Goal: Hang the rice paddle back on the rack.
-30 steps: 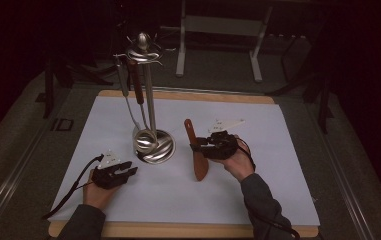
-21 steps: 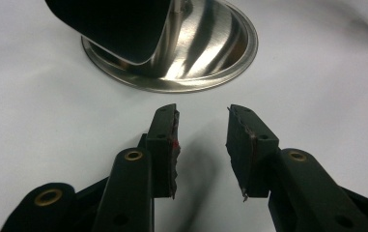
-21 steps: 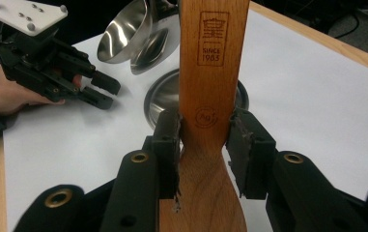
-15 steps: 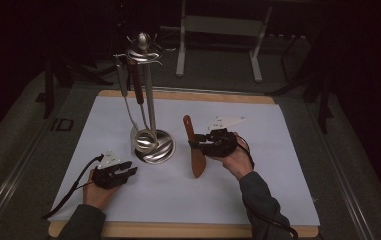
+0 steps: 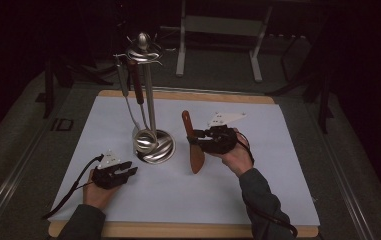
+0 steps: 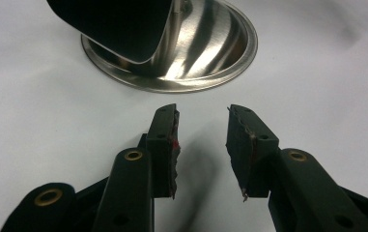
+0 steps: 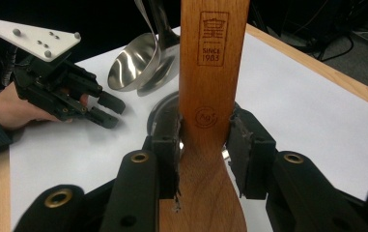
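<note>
My right gripper [image 7: 203, 140] pinches a wooden spatula [image 7: 210, 96] at the neck, where the broad blade narrows into the handle, one jaw pressed on each edge. In the right gripper view the blade lies toward me, between the jaws' bases, and the handle runs straight up and away. Its long axis is in line with my reach. From the high view the spatula [image 5: 192, 142] sits just right of the utensil stand [image 5: 148, 100], handle end pointing to the far side of the table, blade end nearer me, over the white mat [image 5: 278, 170].

Burned into the handle is a small mark with "SINCE 1903" under a crest I cannot read, and below it a round logo, too faint to make out.

My left gripper [image 6: 201, 140] rests low on the mat with its jaws spread and nothing between them, pointed at the stand's polished round base [image 6: 196, 53], which is near but apart.

Farther off, the stand's upright post carries two utensils hanging from its top hooks. The right hand is the one beside the stand, so I judge that hanging the spatula means lifting it handle-first toward those hooks.
</note>
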`<state>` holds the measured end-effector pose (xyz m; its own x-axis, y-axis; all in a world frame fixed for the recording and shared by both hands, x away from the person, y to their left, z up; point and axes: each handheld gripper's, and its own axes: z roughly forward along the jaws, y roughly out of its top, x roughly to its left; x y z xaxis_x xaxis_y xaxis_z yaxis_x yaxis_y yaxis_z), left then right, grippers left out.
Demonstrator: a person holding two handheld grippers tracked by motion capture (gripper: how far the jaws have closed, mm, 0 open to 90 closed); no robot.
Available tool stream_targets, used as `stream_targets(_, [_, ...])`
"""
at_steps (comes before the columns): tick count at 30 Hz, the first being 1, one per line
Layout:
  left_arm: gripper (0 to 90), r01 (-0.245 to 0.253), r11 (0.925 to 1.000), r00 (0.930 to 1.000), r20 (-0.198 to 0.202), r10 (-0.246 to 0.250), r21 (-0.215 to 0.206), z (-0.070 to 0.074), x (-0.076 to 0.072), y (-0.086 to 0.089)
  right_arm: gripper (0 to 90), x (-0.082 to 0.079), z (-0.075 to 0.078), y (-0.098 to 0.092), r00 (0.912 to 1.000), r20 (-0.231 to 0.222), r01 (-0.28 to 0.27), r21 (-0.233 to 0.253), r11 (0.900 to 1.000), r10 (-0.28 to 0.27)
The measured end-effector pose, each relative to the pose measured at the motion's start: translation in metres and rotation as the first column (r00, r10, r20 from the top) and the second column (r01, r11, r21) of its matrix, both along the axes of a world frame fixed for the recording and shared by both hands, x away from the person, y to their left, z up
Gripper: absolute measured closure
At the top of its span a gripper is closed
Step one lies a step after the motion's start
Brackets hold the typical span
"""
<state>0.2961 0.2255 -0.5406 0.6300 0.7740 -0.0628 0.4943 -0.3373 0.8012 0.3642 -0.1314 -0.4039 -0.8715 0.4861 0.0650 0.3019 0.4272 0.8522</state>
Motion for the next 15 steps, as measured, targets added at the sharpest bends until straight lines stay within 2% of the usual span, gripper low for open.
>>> stream_targets(15, [64.7, 0.001, 1.0000, 1.0000, -0.001, -0.001, -0.001, 0.000, 0.000, 0.000, 66.7, 0.000, 0.016, 0.003, 0.9995, 0.027, -0.018, 0.012, 1.000, 0.017])
